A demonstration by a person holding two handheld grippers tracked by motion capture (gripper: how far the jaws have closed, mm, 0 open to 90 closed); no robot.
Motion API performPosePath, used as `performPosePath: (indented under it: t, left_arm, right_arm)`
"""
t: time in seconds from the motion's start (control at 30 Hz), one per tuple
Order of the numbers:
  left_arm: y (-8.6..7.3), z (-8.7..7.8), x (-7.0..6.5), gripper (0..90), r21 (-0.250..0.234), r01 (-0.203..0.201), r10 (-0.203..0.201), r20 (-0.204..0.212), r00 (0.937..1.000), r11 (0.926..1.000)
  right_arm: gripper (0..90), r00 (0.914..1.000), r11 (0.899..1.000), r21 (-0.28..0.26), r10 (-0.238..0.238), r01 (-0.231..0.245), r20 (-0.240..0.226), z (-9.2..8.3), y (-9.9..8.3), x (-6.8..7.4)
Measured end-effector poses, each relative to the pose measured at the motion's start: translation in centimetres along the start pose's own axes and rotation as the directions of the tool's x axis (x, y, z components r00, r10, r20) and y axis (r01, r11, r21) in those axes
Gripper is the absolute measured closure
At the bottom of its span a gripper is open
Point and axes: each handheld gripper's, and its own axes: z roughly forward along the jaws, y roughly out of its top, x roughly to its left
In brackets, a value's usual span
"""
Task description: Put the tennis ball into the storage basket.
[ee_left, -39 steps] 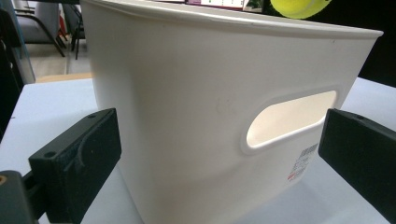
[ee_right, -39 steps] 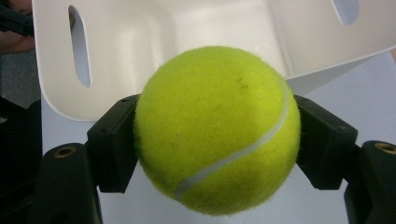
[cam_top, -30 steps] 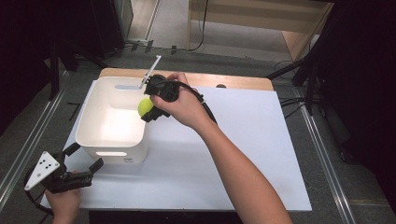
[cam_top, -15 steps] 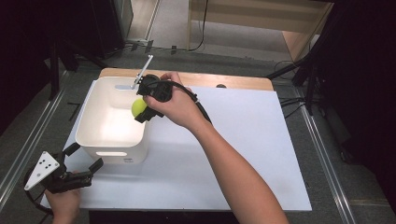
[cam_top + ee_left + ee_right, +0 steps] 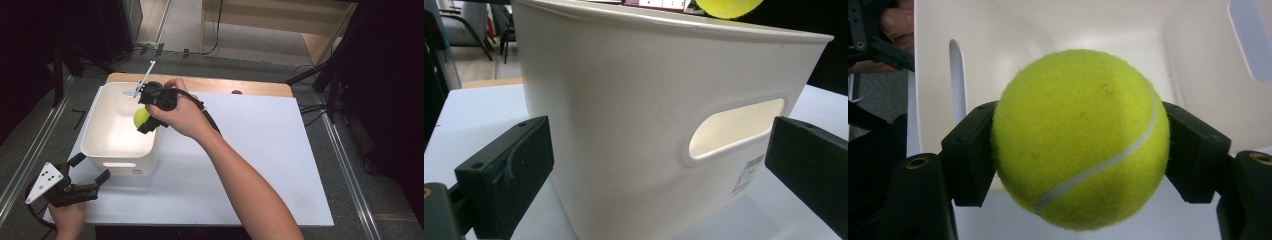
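Right gripper (image 5: pixel 1080 150) clamps the tennis ball (image 5: pixel 1080 140) (light, fuzzy, springy) across its middle; left gripper (image 5: pixel 92 175) gapes — idle

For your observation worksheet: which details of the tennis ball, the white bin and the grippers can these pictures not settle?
- Bin floor: right gripper view, mostly hidden behind the tennis ball.
- Bin label: left gripper view, print too small to read.
- Right gripper: high view, largely covered by the hand.
- Left gripper: left gripper view, jaws cut off by edges.

The ball (image 5: pixel 1080 140) was fuzzy yellow-green with a white seam. It hung over the open white bin (image 5: pixel 100 145), clamped between black jaws. The bin stood upright on the tabletop.
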Motion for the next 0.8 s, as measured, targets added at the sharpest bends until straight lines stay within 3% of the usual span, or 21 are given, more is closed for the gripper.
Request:
performPosePath:
  t: [0.8]
  left_arm:
    - [0.0, 0.0, 0.0, 0.0, 0.001, -0.001, 0.001, 0.001, 1.0, 1.0]
  right_arm:
    - [23.3, 0.9995, 0.999, 0.028, -0.029, 0.029, -0.016, 1.9, 0.3, 0.9]
